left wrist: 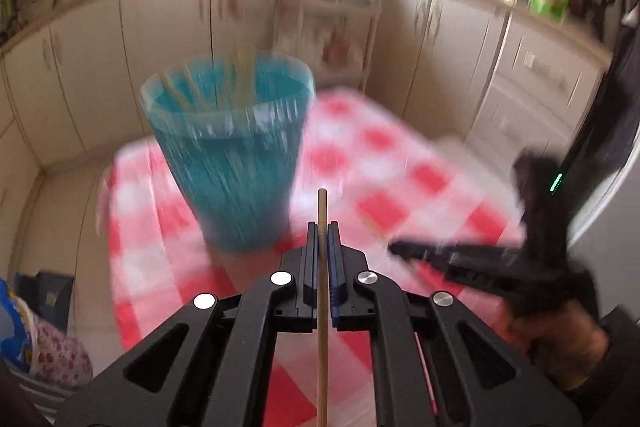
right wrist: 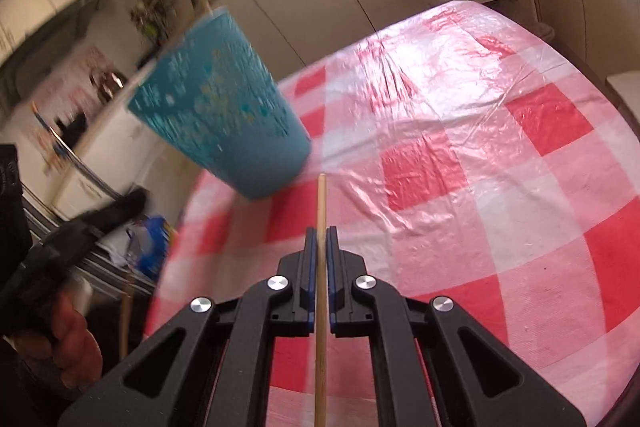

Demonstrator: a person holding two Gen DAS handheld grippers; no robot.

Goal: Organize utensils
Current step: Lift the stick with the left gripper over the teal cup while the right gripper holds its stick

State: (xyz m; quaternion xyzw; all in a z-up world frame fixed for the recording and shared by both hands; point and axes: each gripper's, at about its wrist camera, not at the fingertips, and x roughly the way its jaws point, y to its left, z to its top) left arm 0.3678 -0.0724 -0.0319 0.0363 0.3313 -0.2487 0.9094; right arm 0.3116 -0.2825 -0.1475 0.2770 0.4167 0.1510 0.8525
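Left claw (left wrist: 322, 227) clamped on 1 chopstick (left wrist: 322, 211), tip jutting past the pads. Right claw (right wrist: 321, 233) likewise pinches 1 stick (right wrist: 321, 203). Cup (left wrist: 228, 155), teal, stands on checked cloth (right wrist: 480, 147) ahead; blurred, seemingly holding more sticks (left wrist: 240, 75).

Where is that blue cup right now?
The blue cup stands on the red-and-white checked tablecloth, ahead and left of both grippers in both wrist views, with wooden sticks inside it.
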